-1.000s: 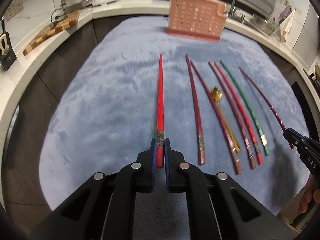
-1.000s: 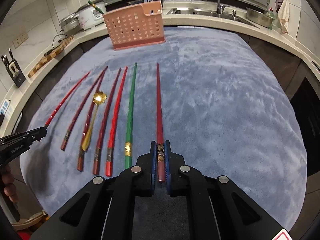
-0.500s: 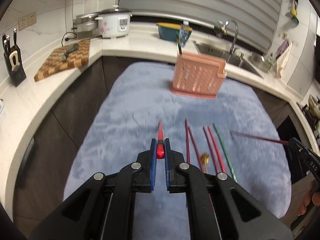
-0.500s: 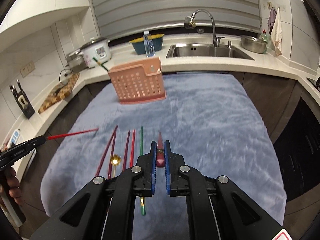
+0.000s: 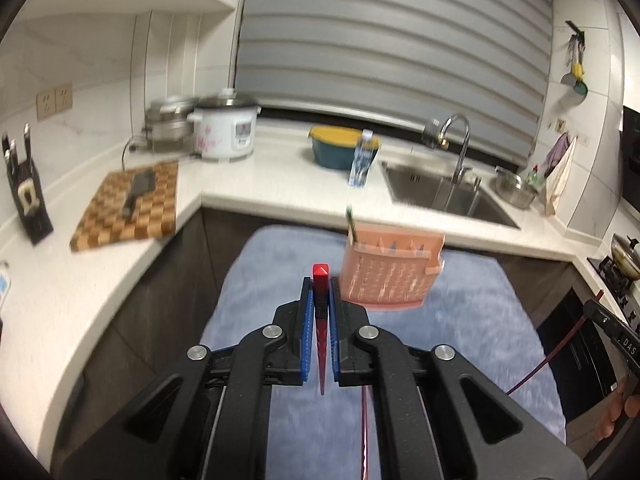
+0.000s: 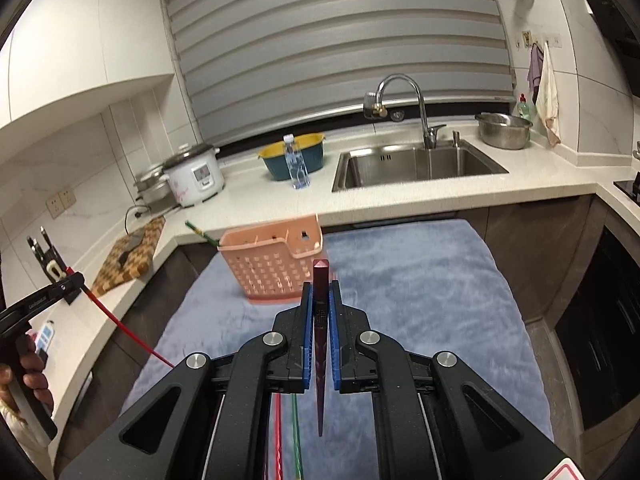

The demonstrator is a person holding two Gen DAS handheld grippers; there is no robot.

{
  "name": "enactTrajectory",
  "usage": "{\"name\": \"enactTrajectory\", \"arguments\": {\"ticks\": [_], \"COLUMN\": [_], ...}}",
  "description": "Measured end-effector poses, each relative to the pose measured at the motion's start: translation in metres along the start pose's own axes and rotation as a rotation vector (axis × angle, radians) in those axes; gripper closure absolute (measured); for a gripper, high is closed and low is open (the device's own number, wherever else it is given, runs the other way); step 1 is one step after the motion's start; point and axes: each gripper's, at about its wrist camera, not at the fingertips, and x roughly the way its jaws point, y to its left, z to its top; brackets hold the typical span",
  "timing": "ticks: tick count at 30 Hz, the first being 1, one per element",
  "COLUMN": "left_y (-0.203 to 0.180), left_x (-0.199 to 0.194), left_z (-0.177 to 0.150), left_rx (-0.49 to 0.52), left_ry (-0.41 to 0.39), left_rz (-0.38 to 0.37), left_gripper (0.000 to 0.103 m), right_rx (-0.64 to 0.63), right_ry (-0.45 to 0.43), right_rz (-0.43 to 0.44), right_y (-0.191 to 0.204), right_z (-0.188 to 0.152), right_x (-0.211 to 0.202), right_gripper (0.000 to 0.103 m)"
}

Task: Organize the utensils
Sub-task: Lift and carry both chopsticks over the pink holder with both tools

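Observation:
My left gripper (image 5: 320, 292) is shut on a bright red chopstick (image 5: 320, 280), thick end up, thin tip hanging down toward me. My right gripper (image 6: 321, 296) is shut on a dark red chopstick (image 6: 320, 280), held the same way. Both are raised above the blue-grey mat (image 5: 460, 320). The pink perforated utensil basket (image 5: 390, 276) stands at the mat's far end, just ahead and right of the left gripper; in the right wrist view the basket (image 6: 272, 268) is ahead and left. A green chopstick (image 6: 198, 231) sticks out of it. Red and green chopsticks (image 6: 295, 432) lie on the mat below.
A white counter (image 5: 280, 184) wraps around the mat, with a checkered cutting board (image 5: 128, 204), knife block (image 5: 26, 192), rice cooker (image 5: 226, 128), teal bowl and water bottle (image 5: 360, 160), and sink with faucet (image 6: 416, 164). The other gripper shows at each view's edge.
Both grippers have lifted their chopsticks off the mat and tilted up, so the chopsticks hang tip-down. The basket now sits closer ahead.

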Motion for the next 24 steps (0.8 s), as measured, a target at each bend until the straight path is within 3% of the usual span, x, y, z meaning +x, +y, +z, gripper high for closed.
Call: {"name": "enactTrajectory", "arguments": {"ticks": [15,18,24], "left_y": [-0.05,-0.053,-0.05], "left_x": [0.034,0.056,0.11], "left_z": [0.124,0.134,0.135], "left_rx": [-0.01,-0.012,-0.015], "left_ry": [-0.244,-0.241,-0.183], "left_rz": [-0.14,-0.13,-0.09], "left_gripper": [0.096,0.096,0.096], "right_rx": [0.112,0.113,0.124], "right_ry": [-0.191,-0.226,-0.186], "right_rz": [0.163,0.173,0.16], "right_y": [0.025,0.033,0.04], "right_z": [0.132,0.151,0.152], "right_x": [0.059,0.087,0.143], "right_gripper": [0.096,0.096,0.096]}}
